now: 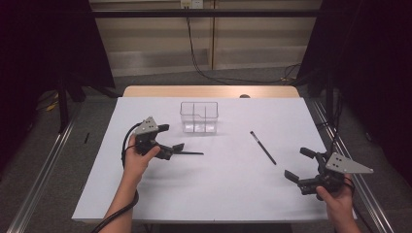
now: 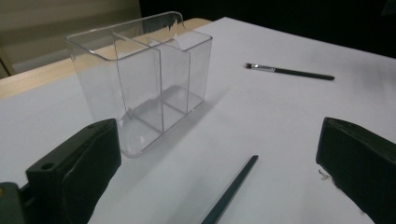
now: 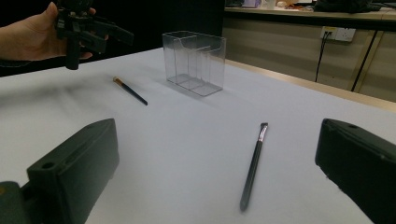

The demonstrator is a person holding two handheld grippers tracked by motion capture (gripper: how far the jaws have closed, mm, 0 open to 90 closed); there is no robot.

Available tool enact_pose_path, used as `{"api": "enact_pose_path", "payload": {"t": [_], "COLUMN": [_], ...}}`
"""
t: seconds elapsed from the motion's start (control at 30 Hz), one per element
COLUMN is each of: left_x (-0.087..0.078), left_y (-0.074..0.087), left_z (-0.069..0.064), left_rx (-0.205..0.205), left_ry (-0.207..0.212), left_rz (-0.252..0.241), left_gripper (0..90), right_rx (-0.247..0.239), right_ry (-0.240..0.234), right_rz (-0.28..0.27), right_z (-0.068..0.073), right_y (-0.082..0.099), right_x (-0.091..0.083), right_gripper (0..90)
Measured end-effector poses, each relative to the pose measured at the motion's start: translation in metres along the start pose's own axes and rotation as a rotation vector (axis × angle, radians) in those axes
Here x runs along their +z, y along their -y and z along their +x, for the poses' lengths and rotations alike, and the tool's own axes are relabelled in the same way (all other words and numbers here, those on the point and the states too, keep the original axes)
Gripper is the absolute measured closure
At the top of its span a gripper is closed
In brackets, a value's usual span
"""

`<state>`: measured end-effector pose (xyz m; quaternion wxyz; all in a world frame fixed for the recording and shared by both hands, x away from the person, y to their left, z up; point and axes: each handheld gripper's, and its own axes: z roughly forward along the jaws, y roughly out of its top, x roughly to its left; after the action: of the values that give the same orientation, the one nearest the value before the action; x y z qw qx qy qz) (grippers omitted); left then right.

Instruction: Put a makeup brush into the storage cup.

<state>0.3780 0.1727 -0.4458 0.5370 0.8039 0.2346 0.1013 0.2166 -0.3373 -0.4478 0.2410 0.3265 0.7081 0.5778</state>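
Nearest the lens in the left gripper view, the left gripper (image 2: 219, 163) presents its two black jaws spread wide, nothing between them but the tip of a dark brush (image 2: 231, 191) lying flat on the white table cover (image 2: 289, 121); jaws and brush stand apart, no contact seen. In the high view the same left gripper (image 1: 170, 141) sits left of centre, held in the person's left hand (image 1: 138, 160), with that brush (image 1: 189, 153) extending from beside its lower jaw toward the table's middle. The clear organizer (image 1: 199, 117) stands upright just beyond it, divided into compartments, all of them bare; the left gripper view confirms the organizer (image 2: 144, 79) close ahead, slightly to the left. A second brush (image 1: 263, 147) lies diagonally right of centre, well apart from the organizer and from both grippers. The right gripper (image 1: 302, 165) is held low at the right edge of the cover by the right hand (image 1: 335, 196); its jaws also stand wide, holding nothing; the second brush (image 3: 254, 165) lies ahead between them on the cover, untouched.
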Motion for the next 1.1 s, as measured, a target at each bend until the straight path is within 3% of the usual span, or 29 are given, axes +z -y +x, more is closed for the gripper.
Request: {"api": "enact_pose_path", "payload": {"t": [0.2, 0.33, 0.47, 0.7, 0.9, 1.0, 1.1], "left_x": [0.006, 0.009, 0.011, 0.020, 0.026, 0.029, 0.032], "left_y": [-0.003, -0.004, -0.007, -0.010, -0.015, -0.017, -0.018], "left_z": [0.003, 0.005, 0.006, 0.009, 0.008, 0.008, 0.008], "left_rx": [0.003, -0.019, 0.000, -0.005, 0.024, 0.009, 0.034], "left_ry": [-0.007, 0.016, 0.009, 0.011, 0.020, 0.028, 0.025], "left_rz": [0.107, 0.157, 0.225, 0.323, 0.407, 0.437, 0.511], "left_gripper": [0.0, 0.0, 0.0, 0.0, 0.0, 0.0, 0.0], "right_rx": [-0.002, -0.005, -0.007, -0.008, -0.010, -0.009, -0.011], "right_ry": [0.001, 0.002, 0.000, -0.002, 0.001, 0.000, -0.003], "right_rz": [0.003, 0.004, 0.008, 0.012, 0.011, 0.013, 0.014], "right_z": [0.000, 0.000, 0.000, 0.001, 0.000, 0.001, 0.001], "right_y": [0.000, 0.000, 0.000, 0.000, 0.001, 0.000, 0.000], "right_x": [0.000, 0.000, 0.000, 0.001, 0.001, 0.001, 0.002], "right_gripper": [0.0, 0.0, 0.0, 0.0, 0.0, 0.0, 0.0]}}
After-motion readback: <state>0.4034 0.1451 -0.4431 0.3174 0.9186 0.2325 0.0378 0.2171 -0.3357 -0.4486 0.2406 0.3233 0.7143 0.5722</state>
